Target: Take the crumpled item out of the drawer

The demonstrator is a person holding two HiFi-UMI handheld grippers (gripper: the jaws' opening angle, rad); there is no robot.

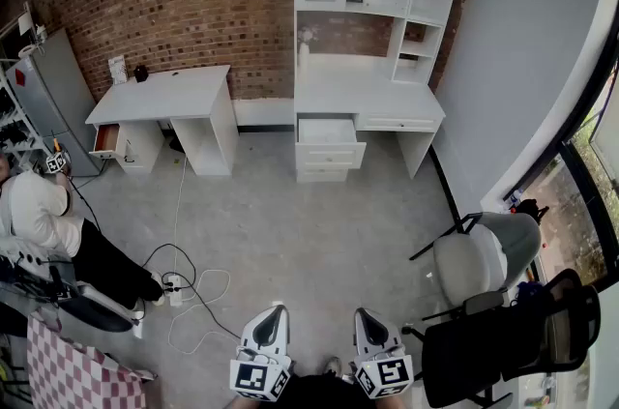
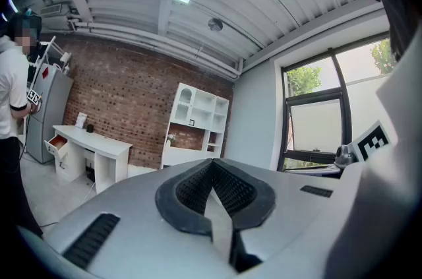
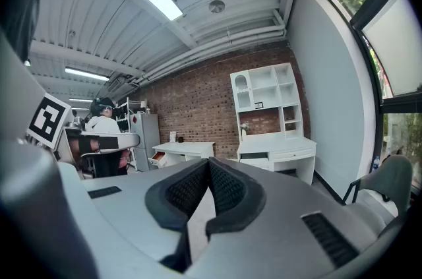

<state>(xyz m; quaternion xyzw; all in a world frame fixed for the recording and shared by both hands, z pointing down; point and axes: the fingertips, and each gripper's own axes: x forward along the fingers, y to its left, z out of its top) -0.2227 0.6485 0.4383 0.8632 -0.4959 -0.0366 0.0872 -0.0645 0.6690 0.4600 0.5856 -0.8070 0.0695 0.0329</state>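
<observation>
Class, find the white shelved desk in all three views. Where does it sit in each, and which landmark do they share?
Head view: white shelved desk, top centre, against the far wall.
Left gripper view: desk just left of centre, small.
Right gripper view: desk right of centre, mid-height.
Shared landmark: the brick wall behind it.

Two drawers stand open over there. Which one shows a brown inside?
The small drawer at the left end of the low desk; the open drawer under the hutch desk looks white inside.
</observation>
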